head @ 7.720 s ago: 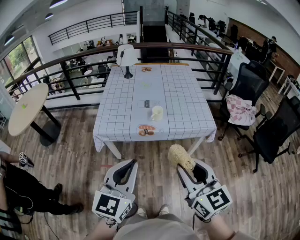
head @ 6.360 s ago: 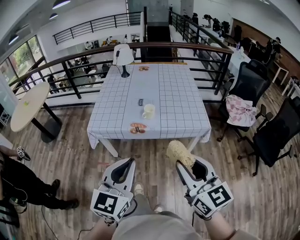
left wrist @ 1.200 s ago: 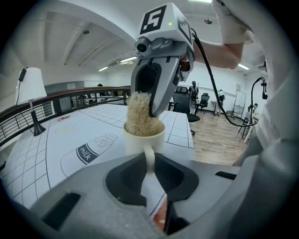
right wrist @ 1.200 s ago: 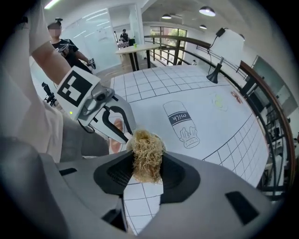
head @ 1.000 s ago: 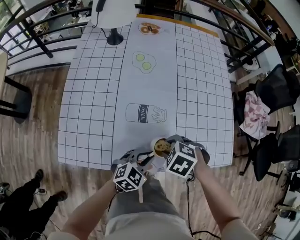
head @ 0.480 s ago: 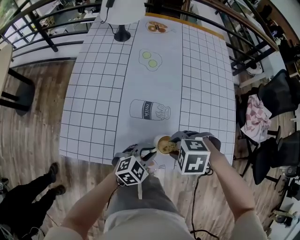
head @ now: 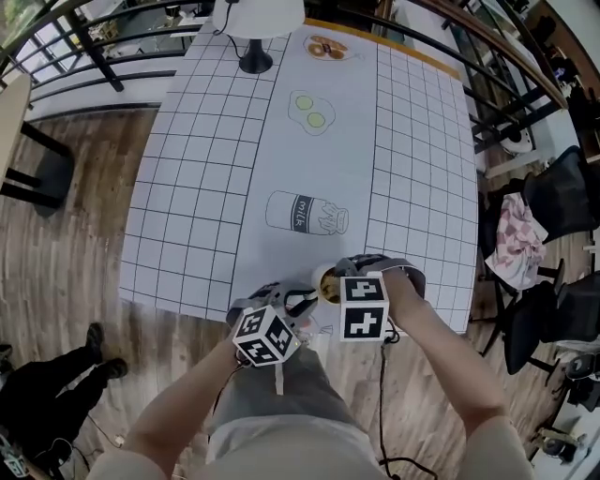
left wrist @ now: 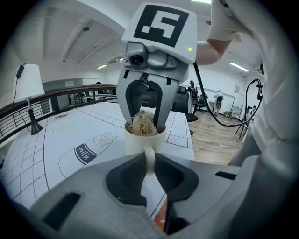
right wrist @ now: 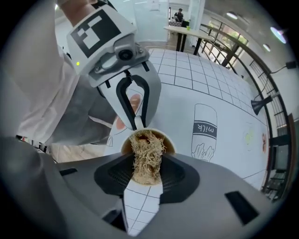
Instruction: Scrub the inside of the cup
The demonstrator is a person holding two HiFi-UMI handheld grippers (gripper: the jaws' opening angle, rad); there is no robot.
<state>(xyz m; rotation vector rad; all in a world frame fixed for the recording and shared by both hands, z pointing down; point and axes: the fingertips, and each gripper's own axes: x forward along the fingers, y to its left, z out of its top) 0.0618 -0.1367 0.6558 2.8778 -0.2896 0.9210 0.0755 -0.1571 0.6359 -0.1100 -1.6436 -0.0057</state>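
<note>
Works on a cream mug [head: 324,280] standing upright by the near edge of the table [head: 187,197], at about 6 o'clock from the printed milk bottle [head: 307,213]. Pinches its handle [left wrist: 149,151] with the left gripper [left wrist: 149,163], coming in from 7 o'clock with jaws narrowed onto it, probably to stop the mug turning or sliding under the scrubbing. Clamps a straw-coloured loofah scrubber [right wrist: 145,149] in the right gripper [right wrist: 147,170], reaching from 4 o'clock, and pushes the free end down into the mug to rub the inner wall.

Table [head: 197,187] with cup [left wrist: 140,142], lamp [head: 255,23]
</note>
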